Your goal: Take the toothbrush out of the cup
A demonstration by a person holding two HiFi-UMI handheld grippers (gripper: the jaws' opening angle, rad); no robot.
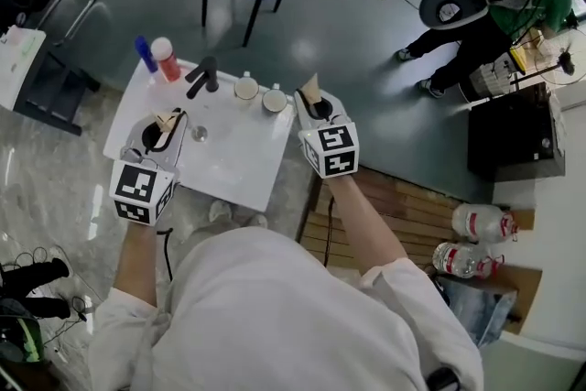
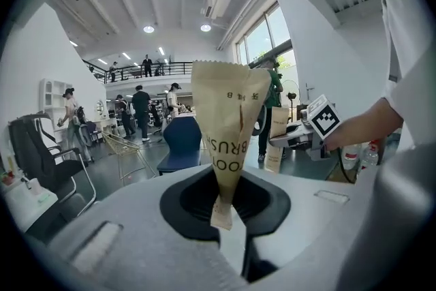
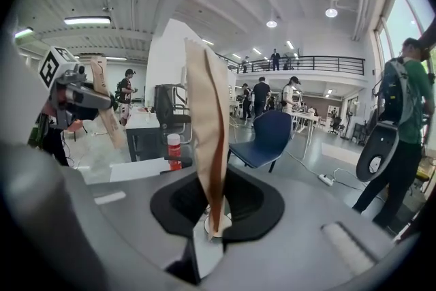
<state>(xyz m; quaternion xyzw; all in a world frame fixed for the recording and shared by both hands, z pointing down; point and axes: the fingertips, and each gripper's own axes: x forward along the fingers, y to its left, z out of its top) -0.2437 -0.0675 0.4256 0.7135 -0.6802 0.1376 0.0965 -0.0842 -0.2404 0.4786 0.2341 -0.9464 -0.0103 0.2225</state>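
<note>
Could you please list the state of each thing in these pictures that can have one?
left gripper: jaws shut on the left paper packet.
left paper packet: pinched at its lower end, standing up.
right gripper: jaws shut on the right paper packet.
right paper packet: pinched at its lower end, standing up.
left cup: upright.
right cup: upright.
red bottle: upright, capped.

Cups (image 1: 246, 88) on table (image 1: 240, 162), bottle (image 1: 166, 59) left of them
</note>
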